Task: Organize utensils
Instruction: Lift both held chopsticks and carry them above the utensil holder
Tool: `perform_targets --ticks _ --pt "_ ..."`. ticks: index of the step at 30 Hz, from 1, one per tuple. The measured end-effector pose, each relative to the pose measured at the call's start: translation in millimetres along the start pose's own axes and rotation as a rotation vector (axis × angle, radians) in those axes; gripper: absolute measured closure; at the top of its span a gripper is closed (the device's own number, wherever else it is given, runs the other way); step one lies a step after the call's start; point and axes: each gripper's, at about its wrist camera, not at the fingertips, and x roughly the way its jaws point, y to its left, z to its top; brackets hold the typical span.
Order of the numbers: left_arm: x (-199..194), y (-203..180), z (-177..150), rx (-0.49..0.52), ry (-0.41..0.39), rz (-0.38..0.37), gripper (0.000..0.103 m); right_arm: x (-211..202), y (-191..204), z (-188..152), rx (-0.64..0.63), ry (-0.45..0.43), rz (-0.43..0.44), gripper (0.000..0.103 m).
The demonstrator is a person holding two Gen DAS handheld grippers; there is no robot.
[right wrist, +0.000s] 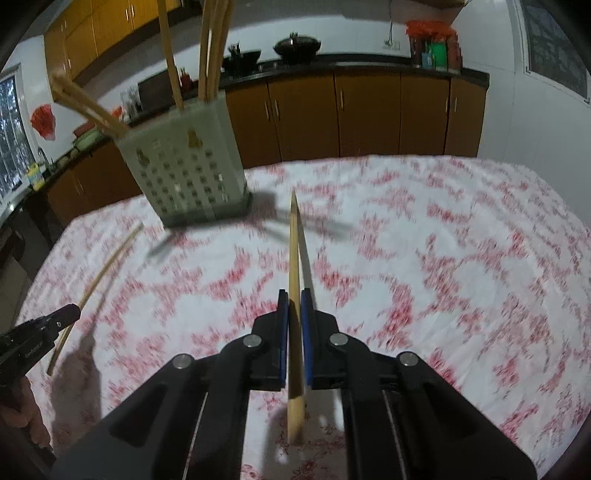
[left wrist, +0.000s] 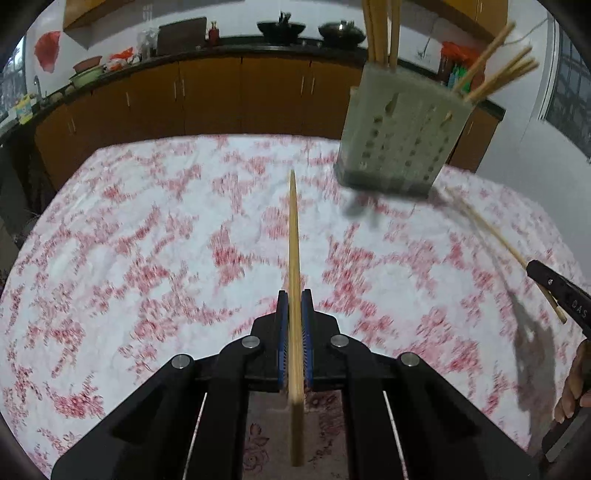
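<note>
Chopsticks are what I am sorting here, and one lies clamped in each of my grippers.

From the left wrist camera, my left gripper (left wrist: 294, 299) has its blue pads closed on a single chopstick (left wrist: 293, 236) that runs straight ahead between them, its tip raised above the floral tablecloth (left wrist: 129, 258) and its butt sticking out behind the pads. The perforated holder (left wrist: 402, 136) stands on the cloth ahead and to the right, with several chopsticks (left wrist: 380, 29) already upright or leaning in it. At the right edge I see the right gripper (left wrist: 554, 291) from the side, gripping its own chopstick.

From the right wrist camera, my right gripper (right wrist: 294, 299) is likewise closed on a right-hand chopstick (right wrist: 294, 251). I think a second pale line beside it is only motion blur or a shadow, but I cannot be sure it is not another stick. The holder stands ahead to the left here, and the left gripper (right wrist: 55, 321) shows at the left edge with its stick pointing toward it.

My worry is the insertion. Each stick is held well back from its tip, so it could pivot in the pads if the tip catches the holder's rim. The leaning sticks crowd the opening, and a knock could tip the holder. Both sticks converging on one holder could also cross.
</note>
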Motion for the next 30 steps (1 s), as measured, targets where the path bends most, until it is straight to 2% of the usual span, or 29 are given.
perform_targets --ticks 6,17,30 --pt "-31 2 24 -0.031 -0.109 -0.034 0.095 -24 -2 18 0.026 -0.088 0.026 0.095" --pt "-65 9 45 -0.079 -0.23 -0.073 0.095 -53 -1 38 0.049 -0.202 0.06 0.095" --pt "-85 9 67 -0.071 -0.316 -0.075 0.095 -80 8 61 0.036 -0.3 0.09 0.095"
